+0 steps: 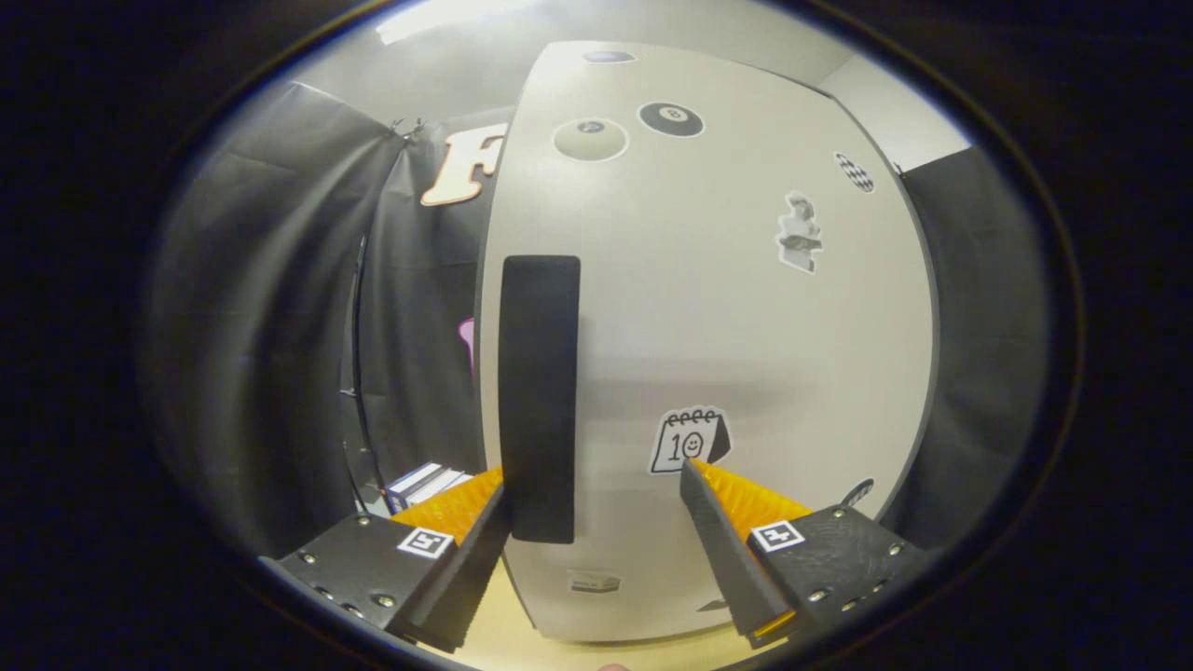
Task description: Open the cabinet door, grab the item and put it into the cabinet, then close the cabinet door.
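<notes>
Gripper [596, 494] spread wide, clamping nothing, close to the cabinet door [746, 308]. Handle [539, 396]: a dark, upright, matte bar, just ahead of the left finger and partly between the two. Best hold there. Door looks shut, flat, smooth, pale, stiff, probably light on its hinge. Stickers dot it. Boxes [424, 485] beyond the left finger.

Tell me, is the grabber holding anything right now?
Nothing is held. The gripper is open, its fingers spread wide in front of the cabinet door. The door's black handle stands just inside one finger, not pinched.
</notes>
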### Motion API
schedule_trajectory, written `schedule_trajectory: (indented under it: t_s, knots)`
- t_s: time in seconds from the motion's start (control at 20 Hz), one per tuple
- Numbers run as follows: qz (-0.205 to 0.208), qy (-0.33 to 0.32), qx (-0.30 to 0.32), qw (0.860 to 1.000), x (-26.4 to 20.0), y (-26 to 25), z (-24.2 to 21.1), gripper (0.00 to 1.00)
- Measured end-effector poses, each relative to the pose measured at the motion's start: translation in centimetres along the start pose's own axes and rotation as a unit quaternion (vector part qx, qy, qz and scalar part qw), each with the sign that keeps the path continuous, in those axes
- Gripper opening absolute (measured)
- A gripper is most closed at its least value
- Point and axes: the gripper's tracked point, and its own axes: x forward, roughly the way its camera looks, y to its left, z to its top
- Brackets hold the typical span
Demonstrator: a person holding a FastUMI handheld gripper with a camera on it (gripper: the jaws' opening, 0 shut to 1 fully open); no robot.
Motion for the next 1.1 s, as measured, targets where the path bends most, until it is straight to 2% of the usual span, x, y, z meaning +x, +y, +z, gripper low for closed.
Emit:
schedule_trajectory:
  t_s: [0.4, 0.75, 1.1]
  knots:
    - [-0.03, -0.007, 0.002, 1.0, 0.7, -0.1, 0.0, 1.0]
    - [-0.028, -0.001, 0.01, 1.0, 0.5, 0.1, 0.0, 1.0]
    - [-0.025, -0.011, 0.016, 0.999, -6.1, -1.2, 2.1, 1.0]
